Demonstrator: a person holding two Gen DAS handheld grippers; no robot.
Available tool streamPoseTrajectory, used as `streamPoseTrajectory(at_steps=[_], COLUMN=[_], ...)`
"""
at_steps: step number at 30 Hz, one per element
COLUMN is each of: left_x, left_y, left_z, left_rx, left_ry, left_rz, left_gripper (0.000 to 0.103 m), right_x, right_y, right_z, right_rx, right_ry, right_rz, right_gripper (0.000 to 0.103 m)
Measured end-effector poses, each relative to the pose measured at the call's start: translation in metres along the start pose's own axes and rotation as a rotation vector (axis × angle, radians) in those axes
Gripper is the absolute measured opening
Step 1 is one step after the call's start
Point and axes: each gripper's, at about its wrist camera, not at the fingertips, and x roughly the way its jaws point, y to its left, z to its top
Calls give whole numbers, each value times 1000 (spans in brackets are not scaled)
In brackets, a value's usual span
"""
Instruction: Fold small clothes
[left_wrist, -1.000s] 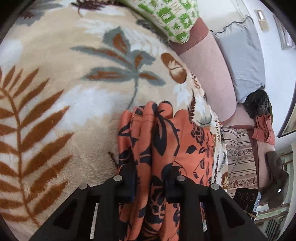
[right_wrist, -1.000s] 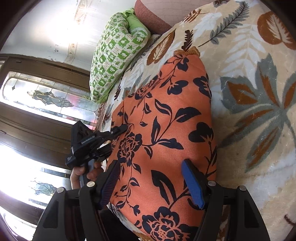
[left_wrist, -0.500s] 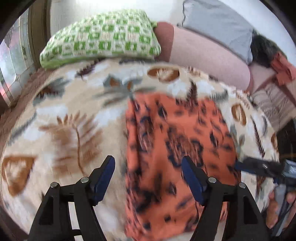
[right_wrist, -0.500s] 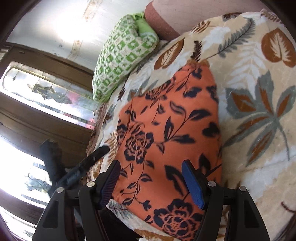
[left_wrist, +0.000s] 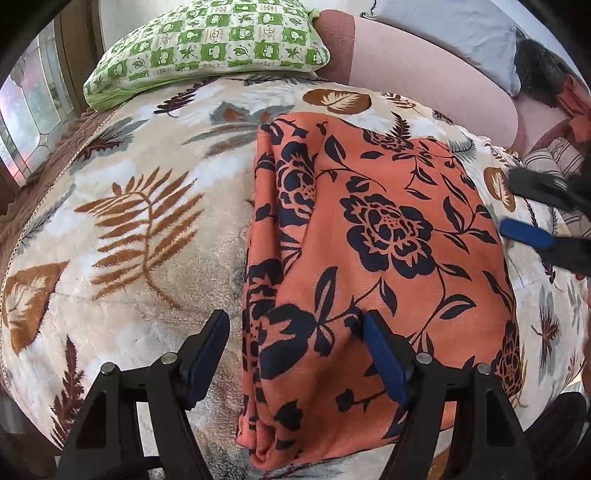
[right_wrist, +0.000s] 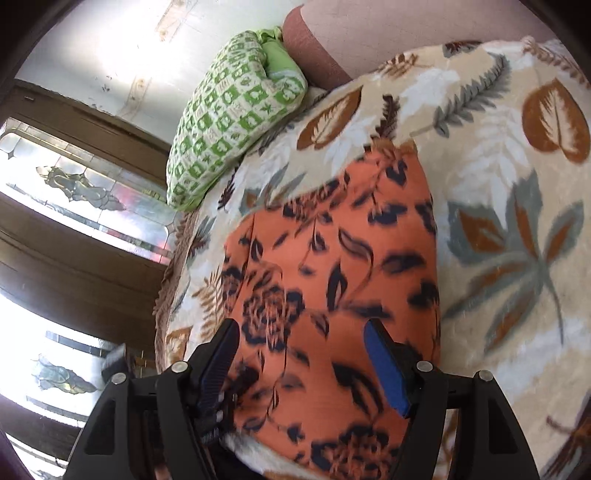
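One orange flowered garment (left_wrist: 373, 258) lies folded in a rough rectangle on the leaf-print blanket (left_wrist: 129, 229), layered edges stacked along one side; folding looks nearly finished, perhaps one more fold or a tidy left. Left gripper (left_wrist: 295, 354) and right gripper (right_wrist: 301, 356) hover over it, jaws spread, empty. One green pillow (left_wrist: 207, 48) sits beyond.

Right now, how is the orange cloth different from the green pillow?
The orange cloth lies flat and folded in the middle of the blanket; the green pillow is plump and sits at its far edge. The cloth has dark flowers; the pillow has small checks. No gripper touches either.
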Motion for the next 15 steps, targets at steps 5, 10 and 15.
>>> streamPoseTrajectory(at_steps=[5,10,15], left_x=[6,5,-13], left_y=[0,2,10], left_z=[3,0,3], left_rx=[-3,-3,-27], left_ry=[7,-1,-72], left_rz=[-5,-8,-51], left_gripper=[75,76,76], right_x=[35,14,30], right_y=[-28,-5,-27], right_z=[13,8,14], right_rx=[113,50,114], right_ry=[50,14,22], right_rz=[-11,23,22], right_gripper=[77,77,84])
